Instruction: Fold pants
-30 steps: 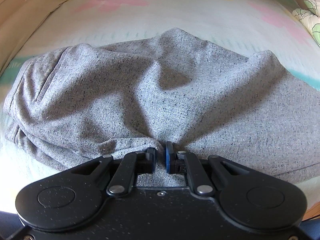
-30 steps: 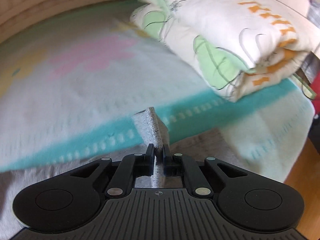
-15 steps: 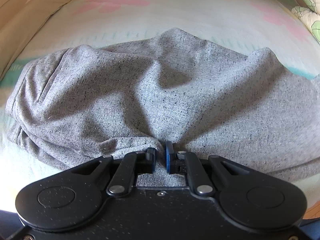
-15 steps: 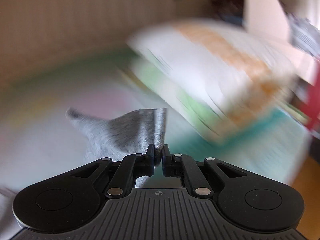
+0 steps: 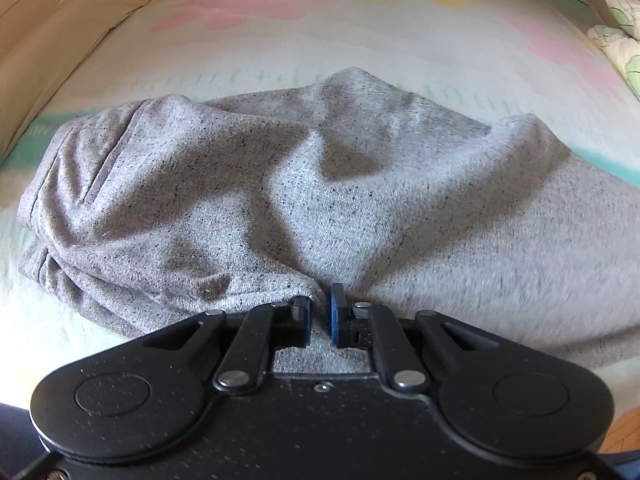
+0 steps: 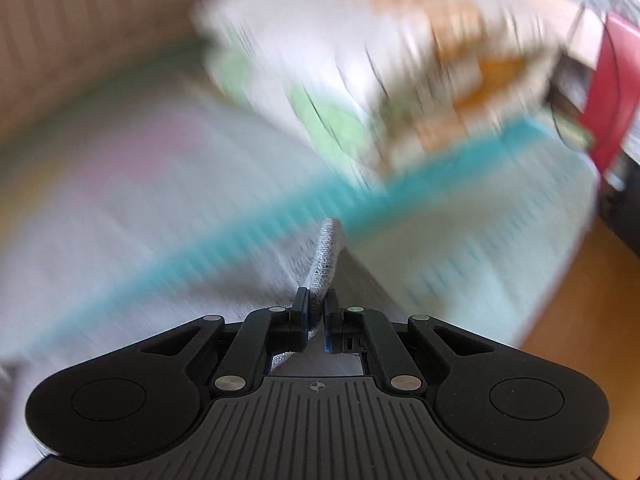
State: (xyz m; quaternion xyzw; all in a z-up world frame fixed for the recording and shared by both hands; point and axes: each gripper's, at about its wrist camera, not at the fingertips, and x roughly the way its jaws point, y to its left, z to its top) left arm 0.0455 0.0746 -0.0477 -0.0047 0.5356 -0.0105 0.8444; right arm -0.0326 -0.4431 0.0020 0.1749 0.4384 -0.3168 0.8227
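We are gripping the grey pants [image 5: 304, 200], bunched on the bed [image 5: 280, 40], with the left tool [image 5: 320, 314]; our right tool [image 6: 316, 312] is still pinching their hem (now swinging, blurred).

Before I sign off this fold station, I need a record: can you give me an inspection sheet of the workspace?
Surface: patterned bed sheet, pale with pink and yellow shapes and a teal band; right wrist view is motion-blurred.
Job's things: grey pants, bunched and creased on the sheet.
Clutter: folded quilt with green and orange print on the bed; beige pillow at the far left edge.
Grippers: left gripper, jaws pinching a pants fold; right gripper, jaws pinching a pants edge that stands up above them.
Cables: nothing seen.
Surroundings: wooden floor beside the bed; red object, too blurred to identify.
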